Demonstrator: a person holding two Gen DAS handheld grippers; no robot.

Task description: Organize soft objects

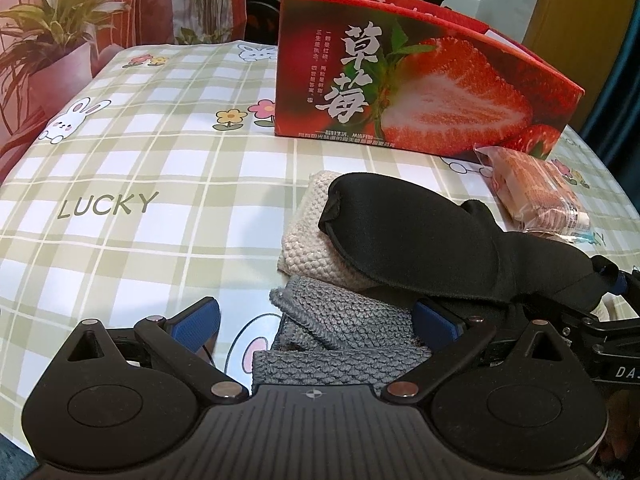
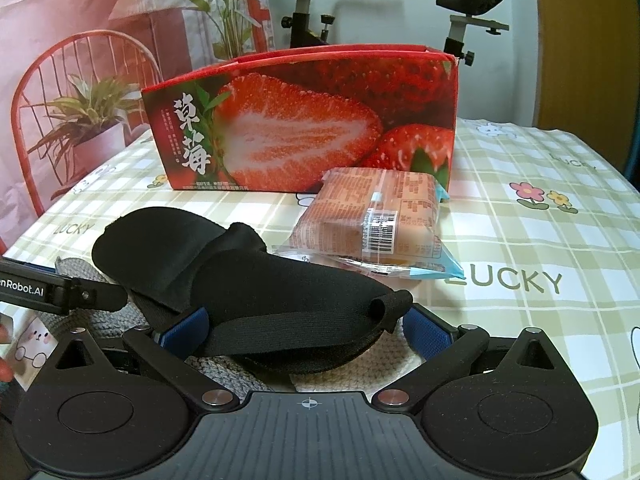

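Observation:
A black sleep mask (image 1: 420,236) lies on top of a cream knitted cloth (image 1: 316,224) and a grey knitted cloth (image 1: 340,332) on the table. My left gripper (image 1: 316,324) is open, its blue pads on either side of the grey cloth. My right gripper (image 2: 306,330) is open, its pads on either side of the near end of the mask (image 2: 256,280), not closed on it. A red strawberry box (image 1: 400,84) stands open-topped behind the pile; it also shows in the right wrist view (image 2: 312,120).
A wrapped snack packet (image 2: 372,224) lies right of the pile, in front of the box. The checked tablecloth (image 1: 140,168) covers the table. A red chair (image 2: 80,80), a potted plant and an exercise bike (image 2: 468,8) stand beyond the far edge.

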